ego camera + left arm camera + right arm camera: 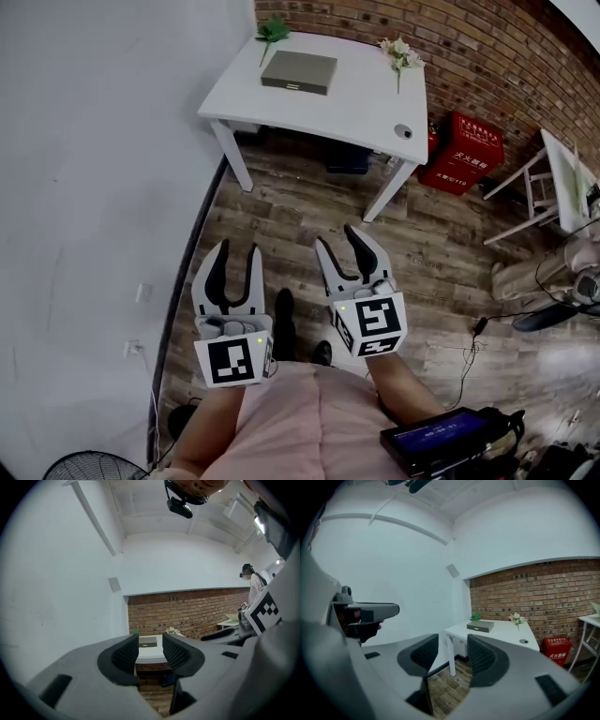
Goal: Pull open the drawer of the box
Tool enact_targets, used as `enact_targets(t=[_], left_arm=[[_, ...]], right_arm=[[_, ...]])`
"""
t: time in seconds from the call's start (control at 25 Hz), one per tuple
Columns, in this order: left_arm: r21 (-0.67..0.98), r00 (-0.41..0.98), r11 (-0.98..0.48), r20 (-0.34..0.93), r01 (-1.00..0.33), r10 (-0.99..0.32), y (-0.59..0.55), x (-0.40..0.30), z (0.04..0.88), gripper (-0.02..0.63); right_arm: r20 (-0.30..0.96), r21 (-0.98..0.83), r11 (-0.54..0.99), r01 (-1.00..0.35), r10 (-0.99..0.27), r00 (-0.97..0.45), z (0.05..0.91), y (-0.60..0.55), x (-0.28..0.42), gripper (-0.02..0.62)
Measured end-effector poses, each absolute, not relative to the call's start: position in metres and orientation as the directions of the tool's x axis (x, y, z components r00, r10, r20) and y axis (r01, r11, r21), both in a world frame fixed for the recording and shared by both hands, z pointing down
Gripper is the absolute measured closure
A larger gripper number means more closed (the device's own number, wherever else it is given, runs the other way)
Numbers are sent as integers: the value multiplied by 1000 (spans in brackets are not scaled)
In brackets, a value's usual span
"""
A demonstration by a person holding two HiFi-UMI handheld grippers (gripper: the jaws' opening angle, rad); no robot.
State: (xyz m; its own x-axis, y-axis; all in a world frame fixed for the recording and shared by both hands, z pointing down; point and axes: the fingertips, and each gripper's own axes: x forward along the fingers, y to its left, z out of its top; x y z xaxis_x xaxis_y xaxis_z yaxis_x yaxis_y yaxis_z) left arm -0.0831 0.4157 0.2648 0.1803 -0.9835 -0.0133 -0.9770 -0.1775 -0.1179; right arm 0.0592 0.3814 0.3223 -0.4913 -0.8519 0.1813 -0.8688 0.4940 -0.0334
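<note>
Head view shows left tongs (239, 255) and right tongs (337, 242) both spread and empty, well short of the box (298, 69) at twelve o'clock on the bench (366, 108), so this looks like the approach, which next calls for reaching its shut drawer (294, 86).

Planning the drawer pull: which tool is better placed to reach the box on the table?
Left, narrowly. Both tools are open, empty and far from the table, but the left tool frames the box between its jaws in its own view; the right tool aims left of it.
</note>
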Motion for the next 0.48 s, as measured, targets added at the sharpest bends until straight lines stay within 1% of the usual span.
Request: enact_targets(t=[0.12, 0.28, 0.48], left_arm=[[-96, 194, -193, -1, -977, -981, 375, -97, 266, 440], [-107, 212, -214, 27, -971, -977, 321, -123, 269, 440], [-116, 240, -236, -24, -965, -971, 265, -148, 251, 440]], right_arm=[[189, -28, 489, -872, -854, -485, 324, 344, 42, 401], [193, -27, 473, -881, -862, -468, 321, 292, 18, 407], [181, -10, 450, -893, -877, -444, 309, 241, -6, 414]])
